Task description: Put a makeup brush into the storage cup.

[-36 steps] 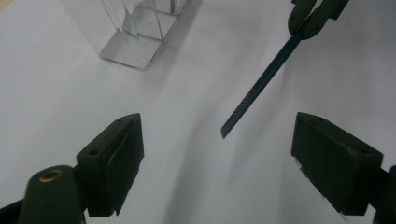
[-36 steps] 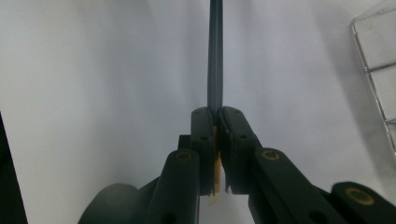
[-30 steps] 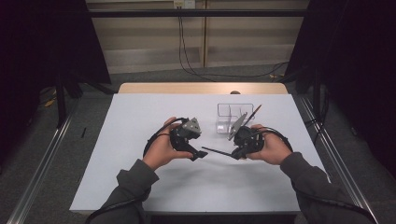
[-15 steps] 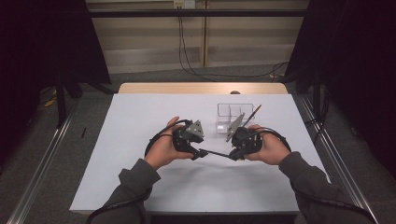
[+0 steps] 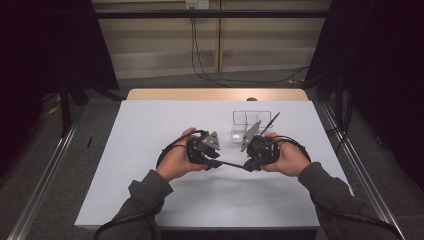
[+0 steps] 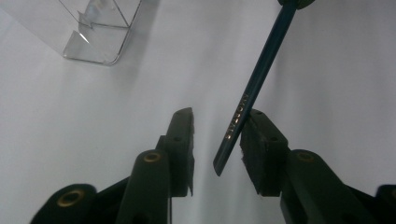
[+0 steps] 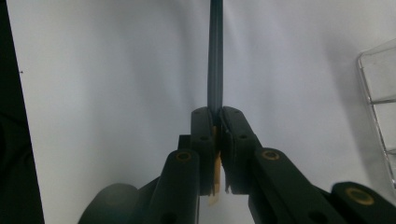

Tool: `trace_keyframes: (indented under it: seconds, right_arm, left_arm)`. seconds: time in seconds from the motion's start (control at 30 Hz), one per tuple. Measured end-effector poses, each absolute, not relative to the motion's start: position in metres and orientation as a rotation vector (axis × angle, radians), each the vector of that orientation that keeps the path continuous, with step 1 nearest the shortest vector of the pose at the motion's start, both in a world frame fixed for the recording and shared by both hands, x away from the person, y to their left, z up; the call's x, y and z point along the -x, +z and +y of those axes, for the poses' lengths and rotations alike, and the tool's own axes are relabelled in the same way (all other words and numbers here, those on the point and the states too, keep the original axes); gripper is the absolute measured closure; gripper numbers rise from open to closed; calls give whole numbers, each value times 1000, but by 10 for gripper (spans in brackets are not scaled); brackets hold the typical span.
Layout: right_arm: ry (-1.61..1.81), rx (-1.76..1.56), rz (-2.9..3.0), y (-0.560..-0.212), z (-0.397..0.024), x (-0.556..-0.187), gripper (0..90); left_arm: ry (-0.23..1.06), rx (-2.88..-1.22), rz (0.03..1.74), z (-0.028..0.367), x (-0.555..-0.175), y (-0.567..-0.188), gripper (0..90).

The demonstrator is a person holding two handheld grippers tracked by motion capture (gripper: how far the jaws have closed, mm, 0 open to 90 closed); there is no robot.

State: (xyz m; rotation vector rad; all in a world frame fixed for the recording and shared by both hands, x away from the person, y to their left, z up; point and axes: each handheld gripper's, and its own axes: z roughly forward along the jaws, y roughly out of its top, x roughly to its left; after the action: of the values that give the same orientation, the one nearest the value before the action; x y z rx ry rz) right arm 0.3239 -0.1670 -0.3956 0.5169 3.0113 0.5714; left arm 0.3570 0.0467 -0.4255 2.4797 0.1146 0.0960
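A dark teal pencil [image 5: 231, 163] with gold lettering spans the gap between my two grippers above the white table [image 5: 150, 130]. My right gripper [image 5: 248, 165] is shut on one end of it, and in the right gripper view [image 7: 215, 112] the pencil [image 7: 215, 56] runs straight out from the closed jaws. My left gripper [image 5: 216, 162] has the pencil's free end [image 6: 243, 112] between its jaws. These jaws [image 6: 220, 116] have just been closing. The pencil lies against the right-hand pad [image 6: 259, 140], with a gap to the other pad.
A clear plastic compartment box [image 5: 248, 124] stands on the table behind the right gripper, also seen in the left gripper view [image 6: 100, 32] and the right gripper view [image 7: 380, 93]. A thin stick [image 5: 272, 120] leans at its right side. Metal rails flank the table.
The pencil's free end has come in between the left gripper's jaws as the two grippers drew together. The left jaws have narrowed around it. The right gripper still holds the pencil.
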Motion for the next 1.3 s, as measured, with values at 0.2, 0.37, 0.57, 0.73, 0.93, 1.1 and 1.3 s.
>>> trace_keyframes:
  seconds: [0.2, 0.37, 0.57, 0.73, 0.93, 1.1, 1.3]
  right_arm:
    - [588, -536, 3006, -394, -165, -322, 846]
    - [597, -519, 3004, -389, -164, -322, 845]
    - [602, -504, 3001, -389, -164, -323, 845]
    - [597, -484, 3008, -391, -163, -322, 845]
    - [593, -492, 3003, -391, -162, -322, 845]
    - [593, -489, 2999, -392, -162, -322, 845]
    - [576, -474, 3011, -394, -161, -322, 845]
  left_arm:
    - [74, -2497, 113, 45, -356, -428, 724]
    - [73, -2509, 119, 44, -355, -430, 745]
    - [64, -2527, 120, 44, -356, -431, 806]
    - [47, -2518, 121, 44, -356, -430, 824]
    - [63, -2528, 122, 45, -356, -429, 831]
    - [67, -2536, 117, 45, -356, -431, 843]
    - [53, -2526, 114, 46, -355, -430, 810]
